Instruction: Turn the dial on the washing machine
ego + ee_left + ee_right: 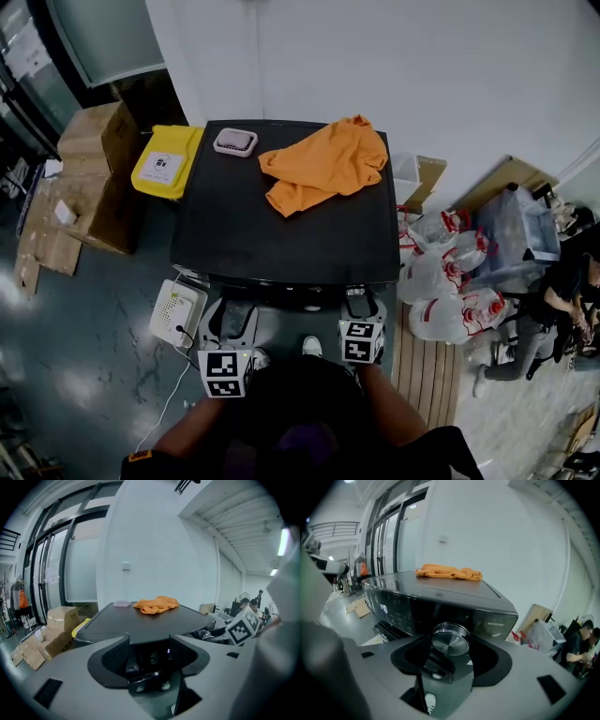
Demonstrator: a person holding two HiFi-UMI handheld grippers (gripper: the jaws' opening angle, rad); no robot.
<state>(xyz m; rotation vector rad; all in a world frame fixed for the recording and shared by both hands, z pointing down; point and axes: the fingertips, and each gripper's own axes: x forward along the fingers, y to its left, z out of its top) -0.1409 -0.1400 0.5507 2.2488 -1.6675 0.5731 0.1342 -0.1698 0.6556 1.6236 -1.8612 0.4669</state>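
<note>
Black washing machine [281, 216] in the middle of the head view, up against a white wall [422, 66]. On its flat top, a crumpled orange cloth [323, 164] near the back right and a small pink tray [235, 142] near the back left, apart from the cloth. Round silver dial [450, 639] on the machine's dark front, near the right end, just under the top edge.

Right gripper [362, 309] up at that front, on the right side. Fingers [410, 656] closed on the dial, one on each side, with the dial filling the gap between them. Machine tipped to one side in the right gripper view.

Left gripper [232, 323] at the front too, on the left side, apart from the right one. Fingers [112, 660] wide apart with nothing between them, pointing at the front edge of the machine.

Left of the machine, a yellow bag [167, 161] right beside some cardboard boxes [98, 141]. On the floor [84, 356] near the left front corner, a small white box [176, 312] with a cord. Right of the machine, a heap of clear plastic bags [441, 272] with red bits, and past them a person [567, 291] low down at the edge.
</note>
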